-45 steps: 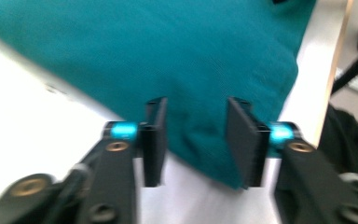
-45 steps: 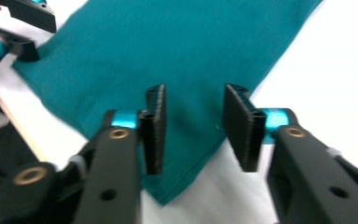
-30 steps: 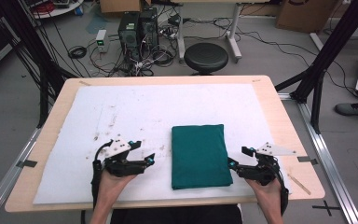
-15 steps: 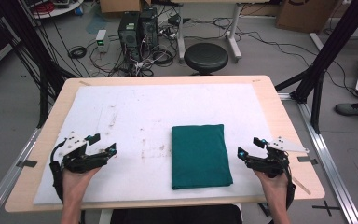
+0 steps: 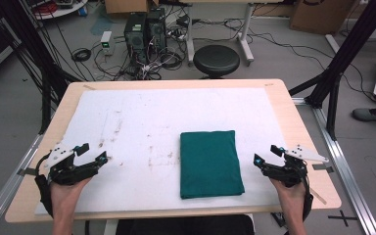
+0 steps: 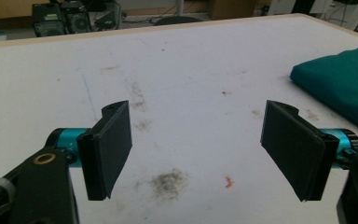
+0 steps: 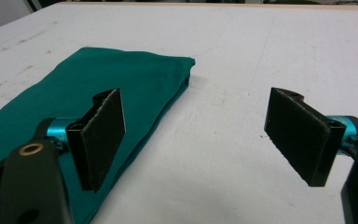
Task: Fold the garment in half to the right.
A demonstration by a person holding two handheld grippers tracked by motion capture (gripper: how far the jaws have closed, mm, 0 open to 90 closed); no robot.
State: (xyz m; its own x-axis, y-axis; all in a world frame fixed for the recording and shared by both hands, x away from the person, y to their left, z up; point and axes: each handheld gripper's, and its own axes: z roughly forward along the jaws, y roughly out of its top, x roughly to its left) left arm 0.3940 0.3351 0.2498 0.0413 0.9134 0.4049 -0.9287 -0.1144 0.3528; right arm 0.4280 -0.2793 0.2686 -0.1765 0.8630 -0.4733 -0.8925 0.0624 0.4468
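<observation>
I see a plain dark green folded cloth [image 5: 209, 163], white mat [image 5: 176, 112] with brown smudges, black grippers with turquoise joints, pale wood table [image 5: 293, 122] edge.

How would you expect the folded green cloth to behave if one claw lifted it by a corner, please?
The folded green cloth would probably droop and unfold, since its stacked layers lie loose. It looks light for its size. Pushed, it would likely bunch on the white mat.
</observation>
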